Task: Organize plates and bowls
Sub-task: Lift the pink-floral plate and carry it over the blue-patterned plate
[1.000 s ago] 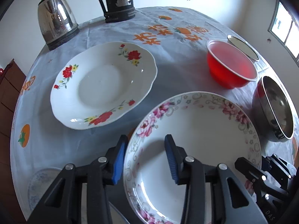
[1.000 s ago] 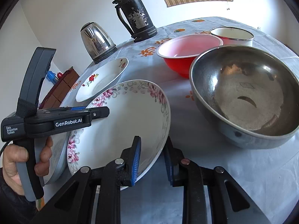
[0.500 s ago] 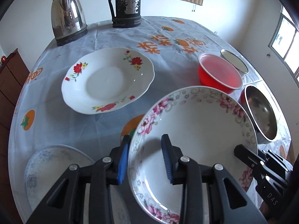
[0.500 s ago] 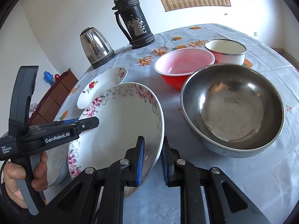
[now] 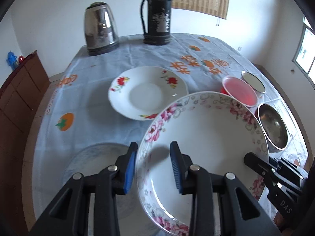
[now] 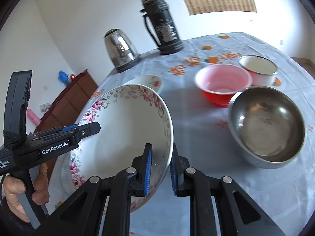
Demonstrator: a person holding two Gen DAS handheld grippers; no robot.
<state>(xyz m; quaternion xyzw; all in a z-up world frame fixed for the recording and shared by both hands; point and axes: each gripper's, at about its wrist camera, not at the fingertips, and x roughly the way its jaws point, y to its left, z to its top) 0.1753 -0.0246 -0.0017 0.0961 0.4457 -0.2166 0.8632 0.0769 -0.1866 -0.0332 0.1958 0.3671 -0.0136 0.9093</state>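
three plates (image 5: 147, 92), three bowls (image 6: 266, 123), kettle (image 5: 100, 28), flask (image 5: 156, 12)

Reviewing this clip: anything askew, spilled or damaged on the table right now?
Nothing spilled or broken. Only the pink-flowered plate is off level: both grippers, left and right, hold its rim, tilted above the table. The black thermos looks badly scuffed.

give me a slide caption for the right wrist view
Both grippers, right gripper and left gripper, grip opposite rims of a pink-flowered plate tilted above the table, beside a steel bowl.
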